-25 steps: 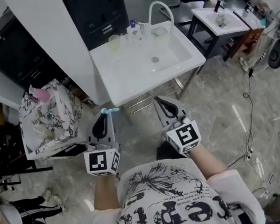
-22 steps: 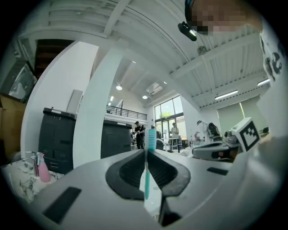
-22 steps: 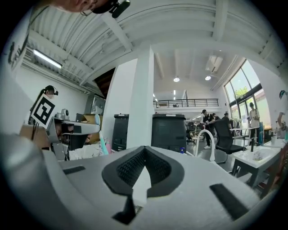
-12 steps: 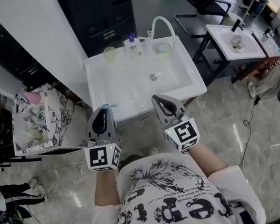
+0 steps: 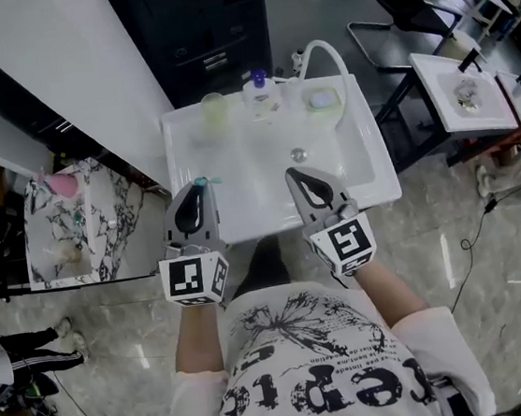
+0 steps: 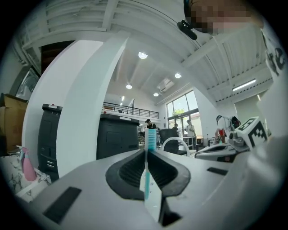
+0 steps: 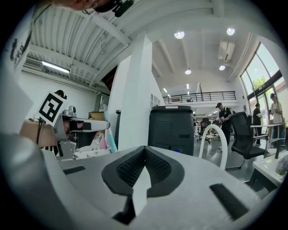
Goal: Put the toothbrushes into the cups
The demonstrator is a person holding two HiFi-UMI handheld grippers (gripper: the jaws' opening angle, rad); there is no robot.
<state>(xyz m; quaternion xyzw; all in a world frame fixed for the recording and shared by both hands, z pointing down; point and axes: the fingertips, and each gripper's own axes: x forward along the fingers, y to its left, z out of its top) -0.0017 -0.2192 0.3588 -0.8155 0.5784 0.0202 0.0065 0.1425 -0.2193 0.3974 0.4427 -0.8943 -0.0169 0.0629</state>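
Observation:
My left gripper (image 5: 198, 185) is shut on a teal toothbrush (image 5: 206, 180), whose bristle head sticks up past the tips. In the left gripper view the toothbrush (image 6: 150, 136) stands upright between the closed pads. My right gripper (image 5: 295, 175) is shut with nothing in it, and its pads (image 7: 145, 149) meet. Both grippers point level over the front edge of a white sink (image 5: 367, 167). On the sink's back ledge stand a yellowish cup (image 5: 215, 111) at the left and a clear cup (image 5: 321, 102) at the right.
A soap bottle with a purple cap (image 5: 260, 90) and a curved white faucet (image 5: 324, 51) stand between the cups. A marble-patterned table (image 5: 103, 231) with a pink bottle (image 5: 58, 185) is at the left. A black cabinet (image 5: 209, 20) stands behind, and a second sink (image 5: 436, 101) at the right.
Both grippers have moved forward together from over the floor to the sink's front edge. The left one still holds the toothbrush, and the sink now lies straight ahead.

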